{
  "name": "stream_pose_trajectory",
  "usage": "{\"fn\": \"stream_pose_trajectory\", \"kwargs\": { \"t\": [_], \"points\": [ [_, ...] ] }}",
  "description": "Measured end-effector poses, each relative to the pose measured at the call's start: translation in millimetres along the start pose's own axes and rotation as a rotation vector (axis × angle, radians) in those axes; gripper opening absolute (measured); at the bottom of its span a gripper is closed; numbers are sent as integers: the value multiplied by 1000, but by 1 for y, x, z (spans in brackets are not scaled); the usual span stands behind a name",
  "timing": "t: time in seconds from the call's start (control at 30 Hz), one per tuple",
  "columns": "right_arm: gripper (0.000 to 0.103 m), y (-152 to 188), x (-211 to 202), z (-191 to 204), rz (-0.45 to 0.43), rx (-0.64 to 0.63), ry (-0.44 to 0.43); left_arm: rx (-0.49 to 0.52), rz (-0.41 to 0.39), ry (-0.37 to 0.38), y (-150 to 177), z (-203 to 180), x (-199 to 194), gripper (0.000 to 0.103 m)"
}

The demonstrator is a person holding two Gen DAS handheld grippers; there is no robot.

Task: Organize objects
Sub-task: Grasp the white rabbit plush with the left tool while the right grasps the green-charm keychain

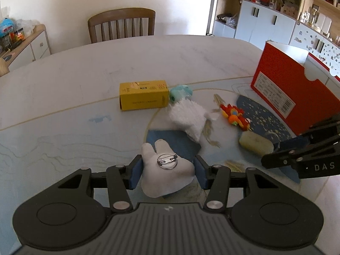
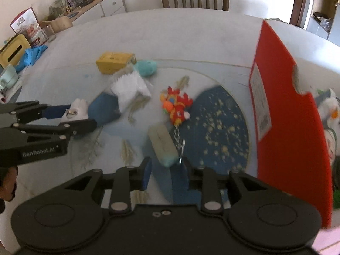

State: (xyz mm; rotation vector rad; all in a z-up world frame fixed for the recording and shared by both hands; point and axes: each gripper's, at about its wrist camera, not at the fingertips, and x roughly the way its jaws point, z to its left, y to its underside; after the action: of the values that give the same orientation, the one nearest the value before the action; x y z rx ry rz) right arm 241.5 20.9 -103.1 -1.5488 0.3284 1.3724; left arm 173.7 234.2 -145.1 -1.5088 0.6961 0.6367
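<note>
My left gripper is shut on a white plush brooch with a safety pin on its back, just above a dark blue cloth; it also shows in the right wrist view. My right gripper is open, its fingers either side of the near end of a pale green bar, which also shows in the left wrist view. On the table lie a red-orange plush keychain, a white fluffy piece, a teal plush and a yellow box.
An open red box stands at the right, with plush toys inside. The table has a patterned cover. A wooden chair stands at the far side. A yellow tissue box and blue gloves lie far left.
</note>
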Motion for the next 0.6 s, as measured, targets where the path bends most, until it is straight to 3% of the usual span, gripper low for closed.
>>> {"fn": "stream_pose_trajectory", "kwargs": {
  "t": [0.13, 0.2, 0.37, 0.6],
  "points": [
    [45, 3, -13, 3, -50, -23, 33, 3, 1, 5, 2, -2, -3, 51],
    [47, 1, -19, 6, -78, -49, 32, 2, 0, 6, 2, -2, -4, 51],
    [45, -10, -11, 15, -89, -100, 31, 7, -4, 6, 0, -3, -6, 51],
    [35, -11, 4, 19, -52, -129, 40, 15, 0, 12, 1, -6, -7, 51]
  ]
}}
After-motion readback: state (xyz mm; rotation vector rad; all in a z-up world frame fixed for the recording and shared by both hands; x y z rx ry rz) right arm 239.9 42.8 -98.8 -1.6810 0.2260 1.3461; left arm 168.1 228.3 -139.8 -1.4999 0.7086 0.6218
